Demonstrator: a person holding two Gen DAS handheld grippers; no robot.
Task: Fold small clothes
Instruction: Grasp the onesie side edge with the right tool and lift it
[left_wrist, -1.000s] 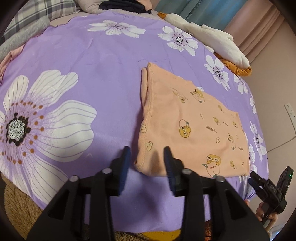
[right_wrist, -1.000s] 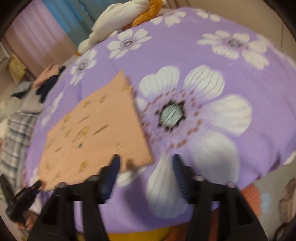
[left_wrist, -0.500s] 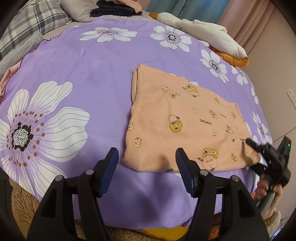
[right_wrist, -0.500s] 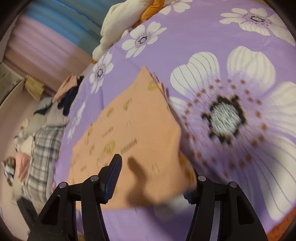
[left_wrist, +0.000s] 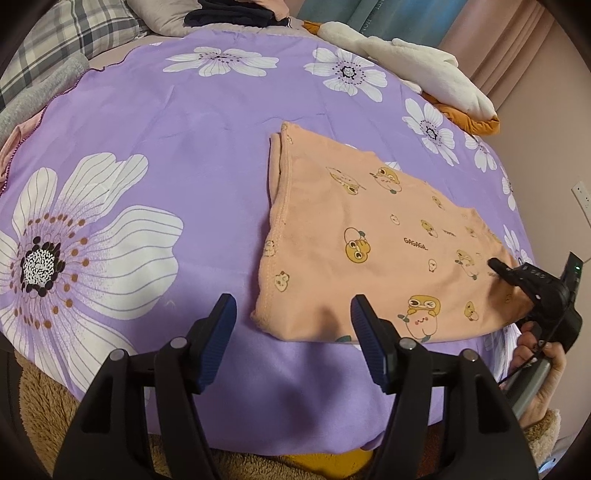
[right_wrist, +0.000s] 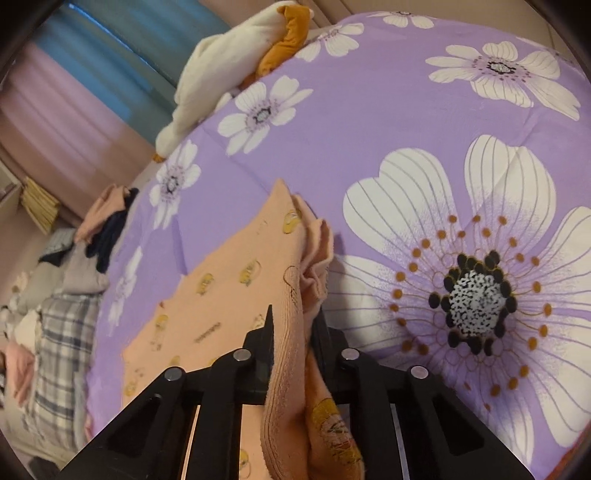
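So the right claw (right_wrist: 291, 332) was gaping over the bedspread a second ago; now its jaws are closing with a bunched edge of the peach garment (left_wrist: 369, 236) pinched between them. The left claw (left_wrist: 291, 325) opened up wider than before and hangs over the garment's near corner with nothing in it. One garment, folded flat on the purple flowered bedspread (left_wrist: 184, 129). One cream and orange plush toy (left_wrist: 413, 70) sits at the far edge.
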